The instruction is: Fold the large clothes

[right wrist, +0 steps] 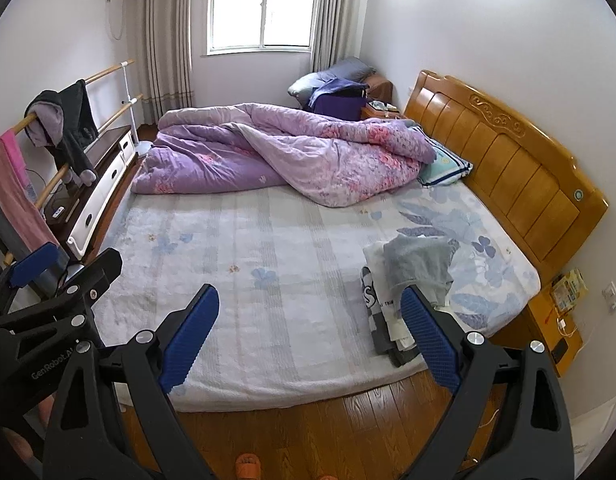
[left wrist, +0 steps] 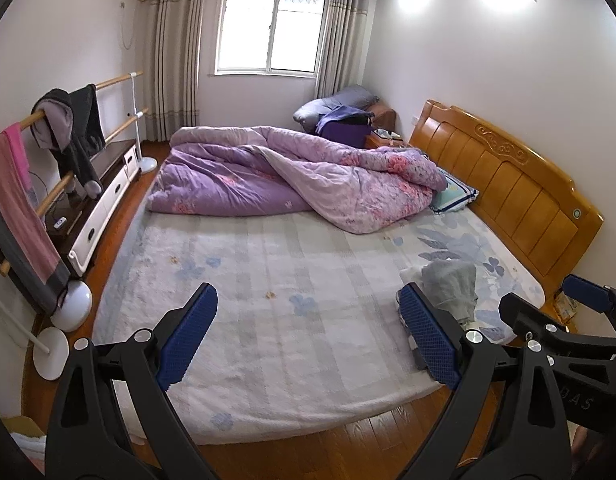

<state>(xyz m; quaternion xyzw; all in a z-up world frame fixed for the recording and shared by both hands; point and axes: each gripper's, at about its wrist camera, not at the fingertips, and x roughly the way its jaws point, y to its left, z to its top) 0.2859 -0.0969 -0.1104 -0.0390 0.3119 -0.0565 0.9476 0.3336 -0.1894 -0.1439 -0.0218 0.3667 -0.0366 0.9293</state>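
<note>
A pile of folded clothes [right wrist: 392, 312] lies near the bed's right front edge, with a grey garment [right wrist: 418, 266] crumpled on top. The same grey garment [left wrist: 454, 284] shows in the left wrist view beyond the right finger. My left gripper [left wrist: 308, 336] is open above the bed's front edge, nothing between its blue pads. My right gripper [right wrist: 310, 336] is also open and empty, held beside the left one, just left of the pile. Each gripper shows at the edge of the other's view.
The bed [right wrist: 268, 280] has a pale floral sheet, a bunched purple quilt [right wrist: 276, 152] at the far side and a wooden headboard [right wrist: 508, 160] on the right. A clothes rail [left wrist: 48, 168] with hung garments and a low cabinet [left wrist: 104, 200] stand left. Wooden floor [right wrist: 328, 428] below.
</note>
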